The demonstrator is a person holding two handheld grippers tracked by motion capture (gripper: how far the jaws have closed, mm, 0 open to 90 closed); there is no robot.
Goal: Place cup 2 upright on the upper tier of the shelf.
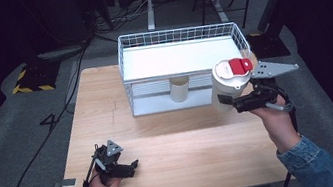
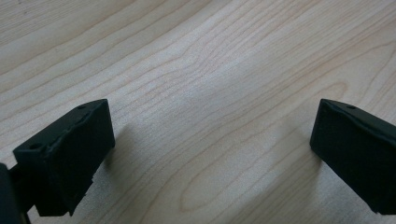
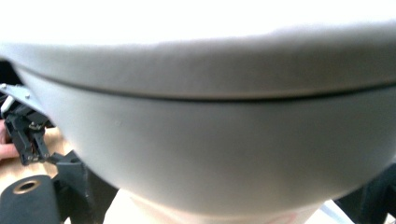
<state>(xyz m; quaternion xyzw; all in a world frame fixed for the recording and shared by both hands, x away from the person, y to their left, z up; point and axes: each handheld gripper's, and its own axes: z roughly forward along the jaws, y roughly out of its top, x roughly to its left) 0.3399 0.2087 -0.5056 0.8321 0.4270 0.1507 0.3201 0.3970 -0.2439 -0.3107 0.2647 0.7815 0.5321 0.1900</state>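
At the right edge of the table (image 1: 162, 144), just near the wire basket's (image 1: 181, 38) right front corner, the right gripper (image 1: 234, 101) holds a white tub (image 1: 227, 89) with a red flip cap (image 1: 240, 65) clear of the wood, its jaws clamped on the lower side wall. The tub looks like stiff, smooth plastic, probably light unless full, and likely slippery; a hold across the round body below the lid rim seems safest, since the cap may pop open. In the right gripper view the tub's (image 3: 210, 140) grey-white wall and lid seam press close to the camera. That forearm reaches in from the near right, hand turned leftward. The left gripper (image 1: 133, 166) rests low at the near left, jaws spread wide over bare wood (image 2: 210, 93), holding nothing. A small beige cylinder (image 1: 179, 89) stands inside the basket.
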